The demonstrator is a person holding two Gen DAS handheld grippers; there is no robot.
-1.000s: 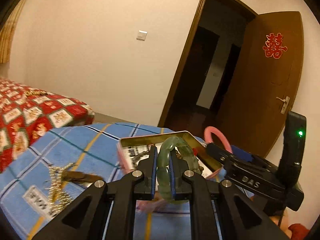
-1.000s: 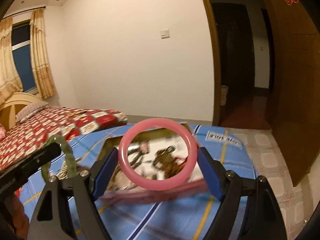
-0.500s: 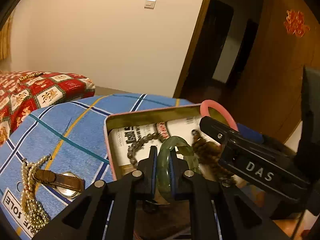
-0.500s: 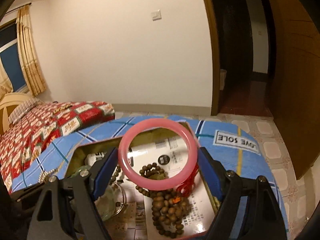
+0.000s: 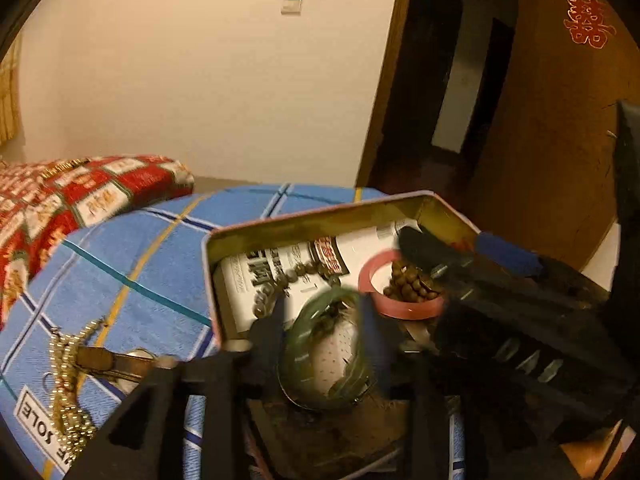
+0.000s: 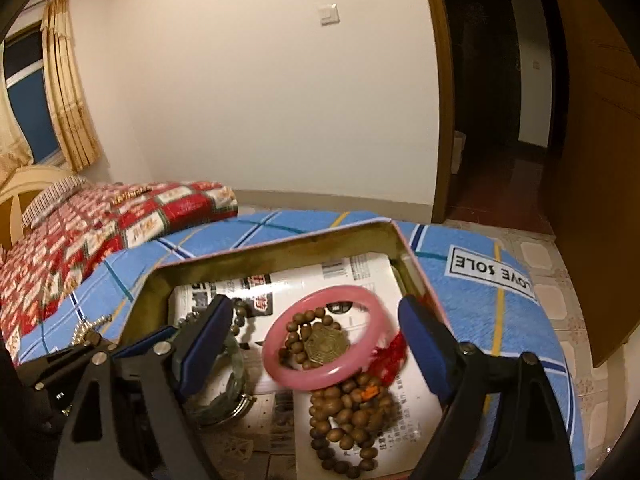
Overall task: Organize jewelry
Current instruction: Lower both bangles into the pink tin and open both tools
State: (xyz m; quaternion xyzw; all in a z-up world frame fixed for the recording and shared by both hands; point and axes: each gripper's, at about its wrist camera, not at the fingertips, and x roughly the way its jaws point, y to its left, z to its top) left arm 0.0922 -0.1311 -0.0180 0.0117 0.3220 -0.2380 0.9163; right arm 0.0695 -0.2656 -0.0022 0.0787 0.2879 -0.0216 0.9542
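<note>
An open tin [image 5: 304, 220] with a pink rim, lined with newspaper, stands on the blue cloth. My left gripper [image 5: 322, 312] hangs low over its near part, jaws opening. Between its fingers the green bangle [image 5: 296, 328] shows blurred and loose, free of the pads. The pink bangle [image 6: 296, 378] lies flat in the tin [image 6: 272, 252] on brown wooden beads [image 6: 352, 412], ringing a brass medallion [image 6: 324, 344]. My right gripper [image 6: 314, 308] straddles it, jaws opening, pads clear of it. The green bangle [image 6: 236, 364] sits beside the left gripper's finger.
A pearl necklace [image 5: 68, 380] and a brown-strapped watch [image 5: 116, 360] lie on the blue checked cloth [image 5: 120, 264] left of the tin. A bed with a red quilt [image 5: 60, 192] stands behind. A wooden door [image 5: 560, 120] is open at the right.
Both grippers have sunk toward the tin. The left jaws let go of the green bangle and the right jaws let go of the pink one, which now lies on the beads.
</note>
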